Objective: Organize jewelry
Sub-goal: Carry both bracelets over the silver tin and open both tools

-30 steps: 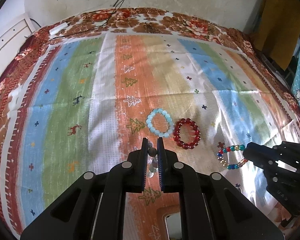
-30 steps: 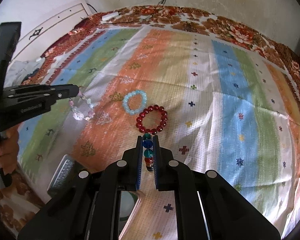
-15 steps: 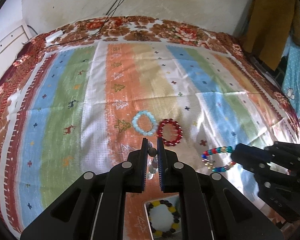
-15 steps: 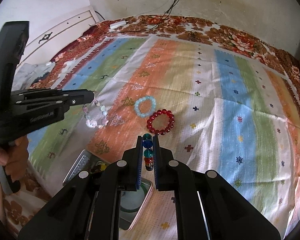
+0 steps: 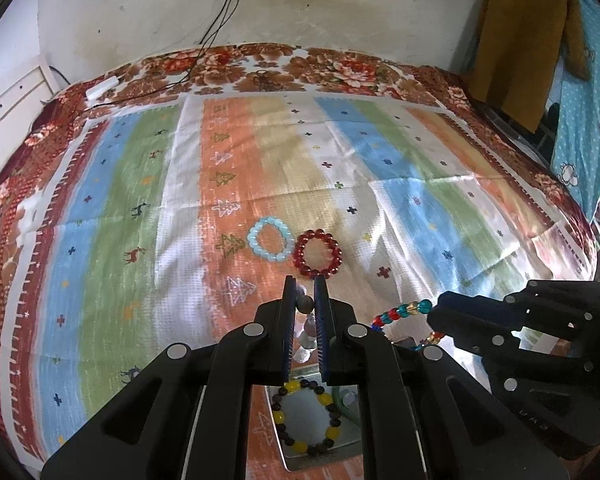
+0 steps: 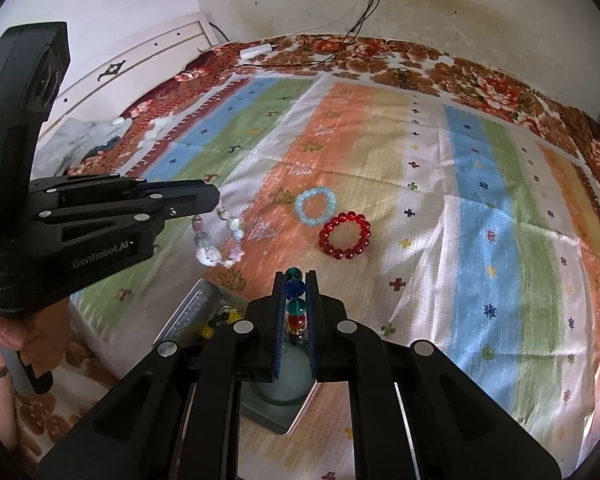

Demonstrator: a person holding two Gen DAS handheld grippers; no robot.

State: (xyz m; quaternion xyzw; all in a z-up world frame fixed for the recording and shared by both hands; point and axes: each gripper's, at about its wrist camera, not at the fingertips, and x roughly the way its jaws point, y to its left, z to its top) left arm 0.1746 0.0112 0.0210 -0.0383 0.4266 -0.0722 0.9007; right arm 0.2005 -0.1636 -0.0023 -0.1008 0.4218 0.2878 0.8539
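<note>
Both grippers grip: left gripper (image 5: 305,305) clamps a pale pastel bead bracelet (image 6: 219,238); right gripper (image 6: 296,280) clamps a multicoloured glass-bead bracelet (image 5: 402,314). Beyond the jaws lie a light-blue bead bracelet (image 5: 271,239) and a red bead bracelet (image 5: 317,253).

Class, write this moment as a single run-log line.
left claw: shut on pale bracelet | right claw: shut on multicolour bracelet | on cloth: light-blue bracelet, red bracelet | in tin: yellow-and-dark bracelet

Right gripper (image 6: 295,280) jaws clamp multicolour bracelet (image 6: 296,306) — red bracelet (image 6: 345,235) on cloth (image 6: 480,200).
</note>
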